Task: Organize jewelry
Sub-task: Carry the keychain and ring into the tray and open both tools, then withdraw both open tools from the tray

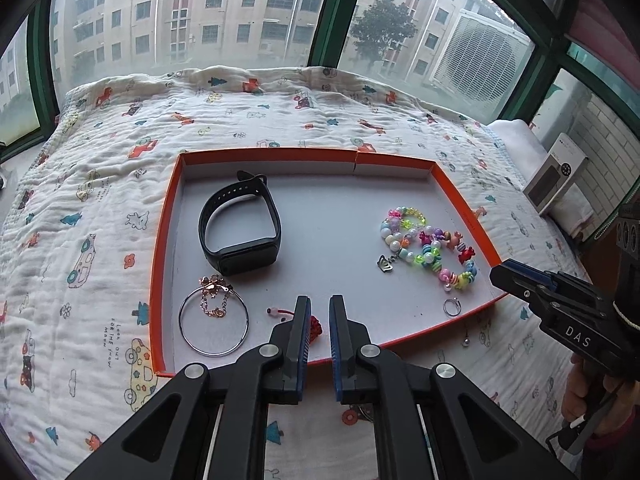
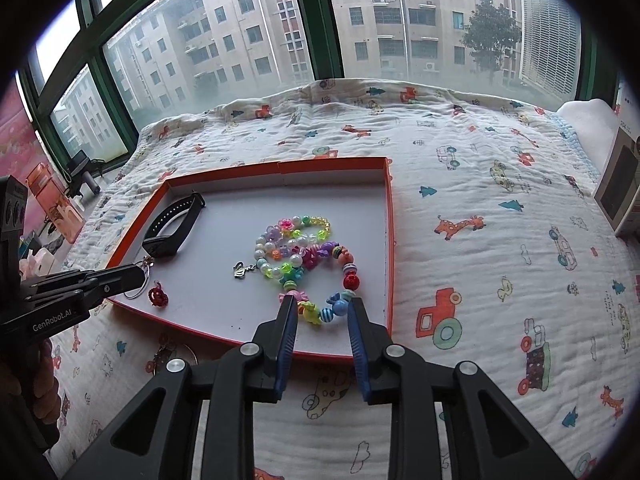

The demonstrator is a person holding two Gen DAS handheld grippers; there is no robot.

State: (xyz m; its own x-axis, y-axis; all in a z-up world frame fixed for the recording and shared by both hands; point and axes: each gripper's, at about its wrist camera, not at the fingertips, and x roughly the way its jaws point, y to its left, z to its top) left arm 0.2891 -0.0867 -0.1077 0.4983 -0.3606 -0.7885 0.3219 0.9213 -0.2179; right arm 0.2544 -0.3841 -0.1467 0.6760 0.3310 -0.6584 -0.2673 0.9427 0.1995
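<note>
An orange-rimmed tray lies on the quilt. It holds a black watch band, a silver bangle with a rose-gold chain, colourful bead bracelets and a small silver ring. My left gripper hovers over the tray's near edge with its jaws almost together and holds nothing. A red knotted cord lies on the tray under it. My right gripper stands open at the tray's near right. The nearest beads of the bracelets lie between its fingertips, on the tray floor.
A small earring lies on the quilt just outside the tray, and a hoop with a charm rests in front of it. A white box stands at the far right. Green-framed windows run behind the bed. A pink bottle stands at the left.
</note>
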